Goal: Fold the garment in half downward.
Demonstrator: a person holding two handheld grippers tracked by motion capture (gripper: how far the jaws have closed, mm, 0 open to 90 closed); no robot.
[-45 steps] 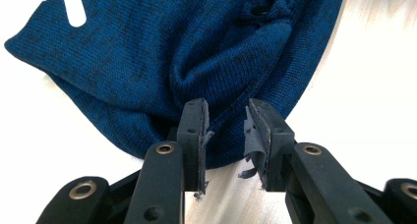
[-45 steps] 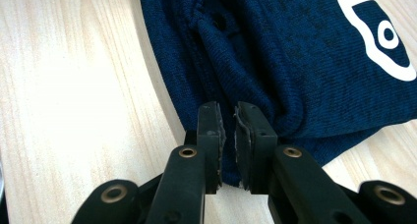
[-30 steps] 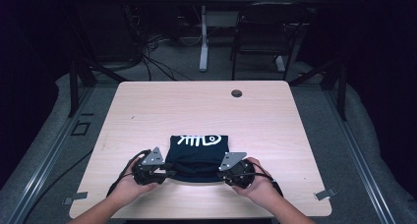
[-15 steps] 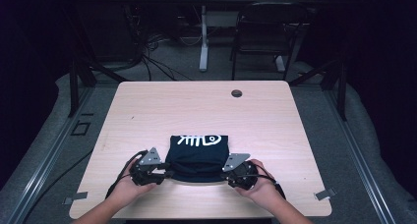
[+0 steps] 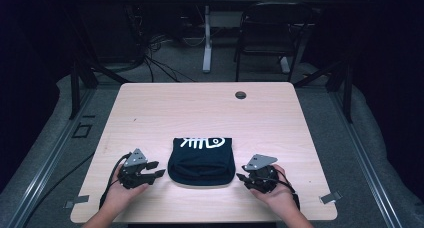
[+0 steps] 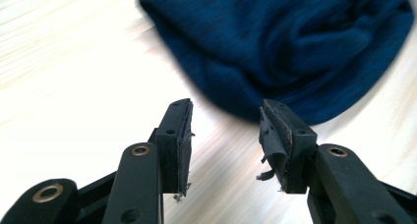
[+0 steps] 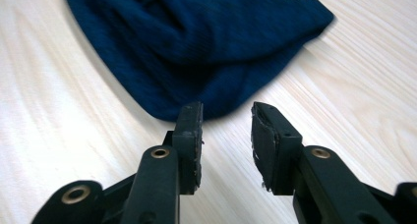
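A folded navy shirt [image 5: 201,160] lies near the table's [image 5: 150,113] front edge, between the two claws. The left claw [image 5: 159,169] and right claw [image 5: 239,178] have both just been opening; each gapes wide, empty, just beside the shirt without touching it.
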